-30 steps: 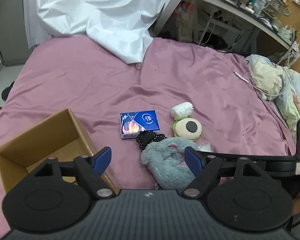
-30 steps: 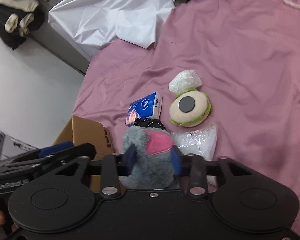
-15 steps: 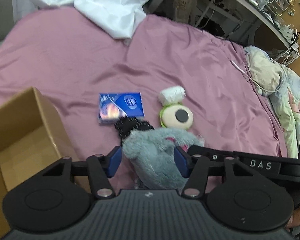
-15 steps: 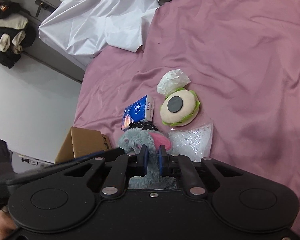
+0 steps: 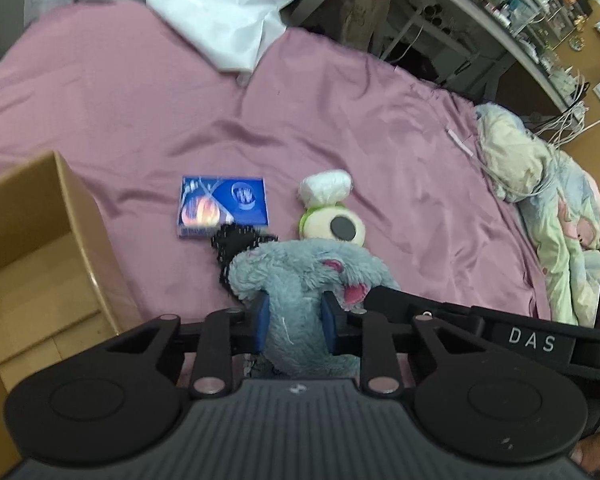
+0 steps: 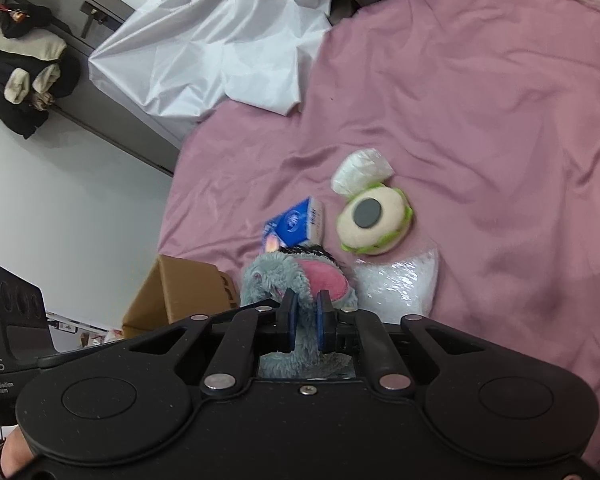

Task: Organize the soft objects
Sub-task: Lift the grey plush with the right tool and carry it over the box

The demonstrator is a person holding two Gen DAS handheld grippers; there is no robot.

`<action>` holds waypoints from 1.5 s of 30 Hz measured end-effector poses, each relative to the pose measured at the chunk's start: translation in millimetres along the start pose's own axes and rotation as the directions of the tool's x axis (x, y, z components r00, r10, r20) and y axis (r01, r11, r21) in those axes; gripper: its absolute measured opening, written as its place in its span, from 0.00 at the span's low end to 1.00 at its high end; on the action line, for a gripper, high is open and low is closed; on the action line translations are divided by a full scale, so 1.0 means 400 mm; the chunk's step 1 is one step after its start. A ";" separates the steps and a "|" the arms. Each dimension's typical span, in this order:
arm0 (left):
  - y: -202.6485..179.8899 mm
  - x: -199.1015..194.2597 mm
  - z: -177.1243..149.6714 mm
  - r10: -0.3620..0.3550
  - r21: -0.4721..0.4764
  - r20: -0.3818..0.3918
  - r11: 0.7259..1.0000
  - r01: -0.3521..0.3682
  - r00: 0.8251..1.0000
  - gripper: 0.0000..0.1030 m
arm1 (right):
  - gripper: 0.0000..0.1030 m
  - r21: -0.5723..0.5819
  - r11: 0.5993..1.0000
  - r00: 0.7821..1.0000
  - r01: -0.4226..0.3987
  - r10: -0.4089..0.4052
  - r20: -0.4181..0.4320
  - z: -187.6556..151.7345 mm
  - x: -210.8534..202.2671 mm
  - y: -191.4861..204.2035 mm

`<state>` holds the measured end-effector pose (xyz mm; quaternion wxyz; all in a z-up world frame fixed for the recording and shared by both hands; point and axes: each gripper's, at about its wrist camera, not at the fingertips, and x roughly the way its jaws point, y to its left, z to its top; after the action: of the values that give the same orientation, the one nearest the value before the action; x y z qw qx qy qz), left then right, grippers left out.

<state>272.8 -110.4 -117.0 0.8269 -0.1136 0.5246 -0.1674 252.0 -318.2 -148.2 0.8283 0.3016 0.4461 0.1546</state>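
Observation:
A grey-blue plush toy [image 5: 300, 276] with pink ears is held over the pink bedsheet [image 5: 140, 120]. My left gripper [image 5: 295, 322] is shut on its body, and my right gripper [image 6: 305, 322] is shut on it too [image 6: 300, 280]. A round green-and-cream one-eyed plush [image 5: 334, 230] with a white hat lies behind it, also in the right wrist view [image 6: 374, 222]. A blue tissue pack [image 5: 222, 206] lies to its left. A black fuzzy item [image 5: 236, 244] lies under the grey plush. An open cardboard box [image 5: 32, 248] stands at the left.
A clear plastic bag [image 6: 396, 284] lies beside the one-eyed plush. A white sheet [image 5: 220, 12] is heaped at the far edge of the bed. A crumpled patterned blanket [image 5: 548, 200] lies at the right. A desk with shelves [image 5: 480, 4] stands beyond the bed.
My left gripper has closed from wide open onto the grey plush. My right gripper has squeezed tighter on it. The plush has come up off the sheet.

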 end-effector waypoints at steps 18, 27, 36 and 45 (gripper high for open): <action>0.037 -0.201 0.014 0.016 -0.002 0.168 1.000 -0.016 0.986 0.25 | 0.09 -0.141 0.988 0.994 -0.066 0.078 0.082 0.008 -0.050 0.176; 0.092 -0.282 -0.012 0.038 -0.037 0.226 0.999 -0.031 0.973 0.25 | 0.10 -0.250 0.964 0.990 -0.094 0.117 0.078 -0.018 -0.048 0.272; 0.166 -0.335 -0.056 0.042 -0.085 0.261 0.996 -0.021 0.964 0.25 | 0.13 -0.321 0.941 0.990 -0.108 0.133 0.056 -0.066 -0.027 0.343; 0.259 -0.365 -0.114 0.066 -0.144 0.278 0.989 -0.026 0.958 0.25 | 0.14 -0.373 0.920 0.990 -0.120 0.139 0.022 -0.128 0.023 0.409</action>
<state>190.6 41.8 -52.8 0.8869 -0.1812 0.4145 -0.0933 216.5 -168.9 -71.2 0.8688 0.1725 0.3679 0.2831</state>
